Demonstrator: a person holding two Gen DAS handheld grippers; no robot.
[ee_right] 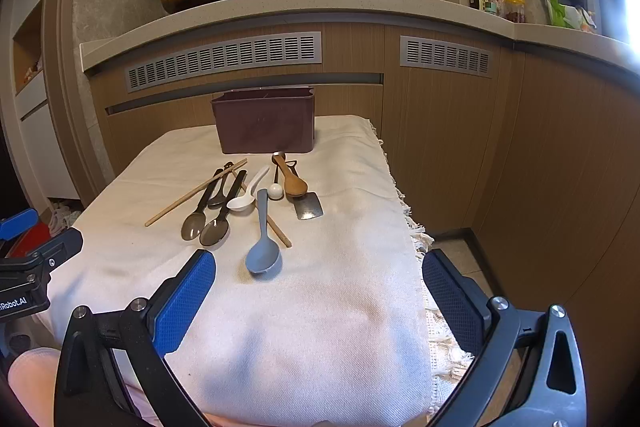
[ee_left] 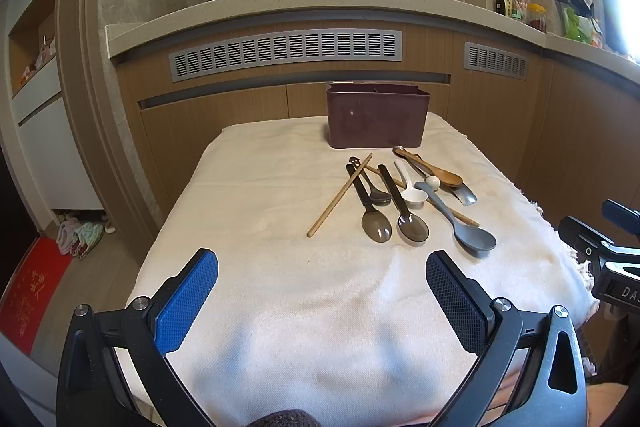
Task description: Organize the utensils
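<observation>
Blue-padded left gripper (ee_left: 322, 281) and right gripper (ee_right: 319, 279) both spread wide, empty, hovering over the near cloth (ee_left: 280, 307). Spoons and chopsticks lie heaped mid-table, grey spoon (ee_right: 262, 251) nearest; brown box (ee_right: 266, 125) stands behind them. Judged: nothing sorted yet. Next: reach forward, pinch one handle.

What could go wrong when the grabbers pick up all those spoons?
The spoons and chopsticks lie crossed in a heap, so lifting the grey spoon, which rests on a chopstick, might drag others along. The cloth is loose and could bunch up or slide. The brown holder stands at the far end, so a utensil might slip out on the way.
</observation>
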